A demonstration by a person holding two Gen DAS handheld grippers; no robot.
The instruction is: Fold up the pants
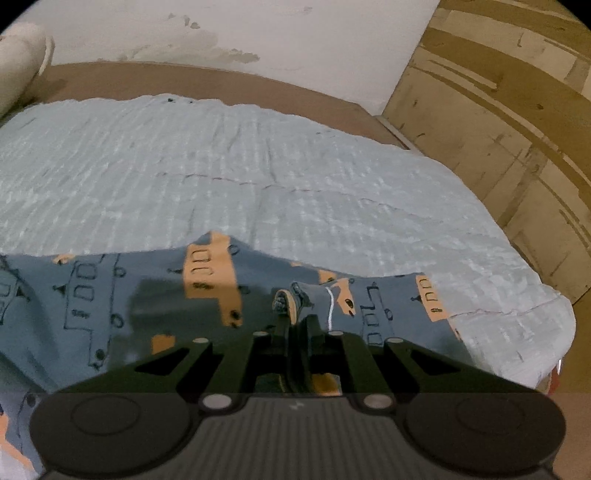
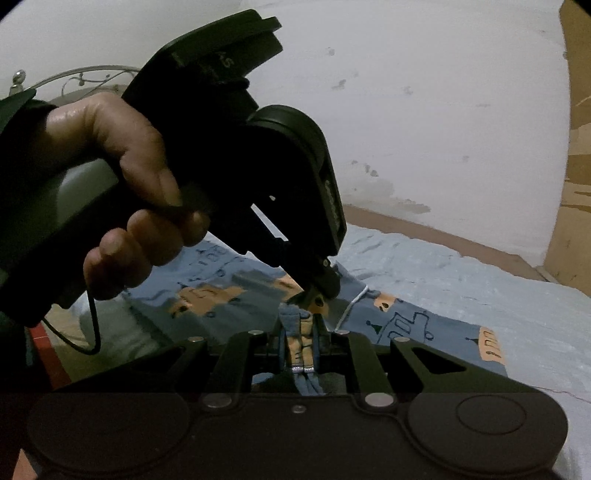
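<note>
The pants [image 1: 92, 295] are blue-grey with orange patches and drawn vehicles, spread on a light blue quilt [image 1: 221, 177]. My left gripper [image 1: 295, 321] is shut on a bunched edge of the pants with a white drawstring beside it. In the right wrist view my right gripper [image 2: 301, 343] is shut on a fold of the pants [image 2: 406, 325]. The left gripper [image 2: 317, 295], held in a hand, pinches the same cloth just ahead of it, fingertips nearly touching mine.
The quilt lies on a brown bed base [image 1: 221, 81] against a white stained wall [image 1: 258, 33]. A wooden cabinet [image 1: 498, 110] stands to the right. A rolled cream pillow [image 1: 18, 62] sits at the far left. A red edge [image 2: 44, 354] shows low left.
</note>
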